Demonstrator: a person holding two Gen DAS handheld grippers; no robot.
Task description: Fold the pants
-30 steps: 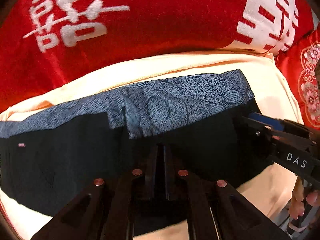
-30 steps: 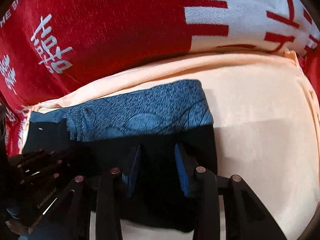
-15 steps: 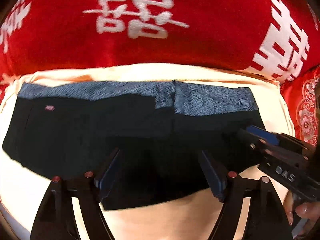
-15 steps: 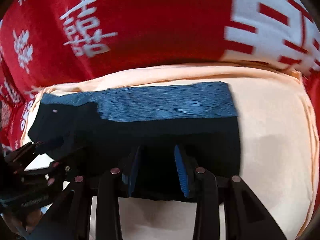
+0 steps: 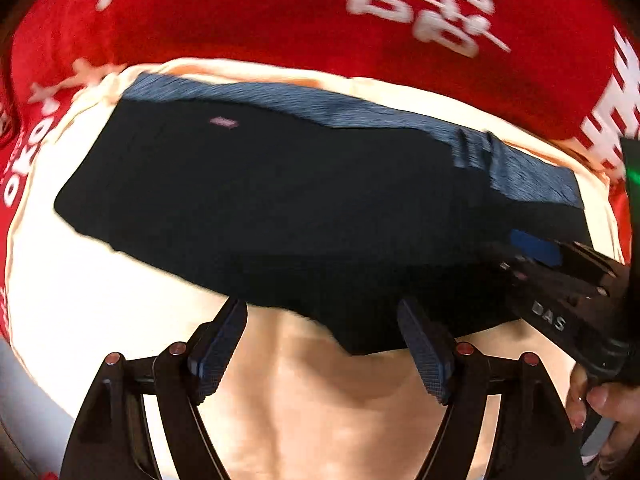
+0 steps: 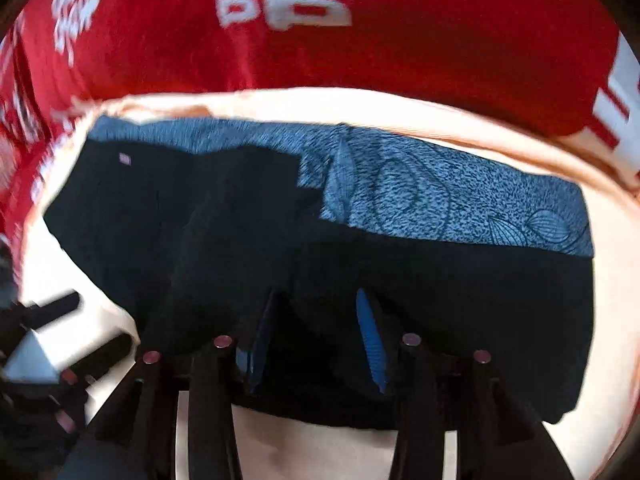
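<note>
Left gripper (image 5: 322,344): fingers spread wide and empty, hanging over the bare cream cloth (image 5: 320,408) just short of the near hem of the pants (image 5: 280,208); no fabric lies between the pads. Right gripper (image 6: 316,340): fingers at a middling gap that has just been widening, poised over the dark fabric of the pants (image 6: 440,300) close to the near edge; whether the pads still pinch a fold cannot be told, since black cloth merges with black fingers.

The pants, black with a speckled blue leaf-print waistband (image 6: 440,196), lie as a flat folded band across the cream cloth, which is spread over a red bedcover with white characters (image 5: 280,12). The right gripper's body and the person's hand (image 5: 600,400) appear at the right edge of the left wrist view.

Step in hand, as judged: release after a lengthwise fold. The next move probably calls for a fresh grasp at one short end, both grippers pinching all layers together, then carrying that end across to halve the band.
</note>
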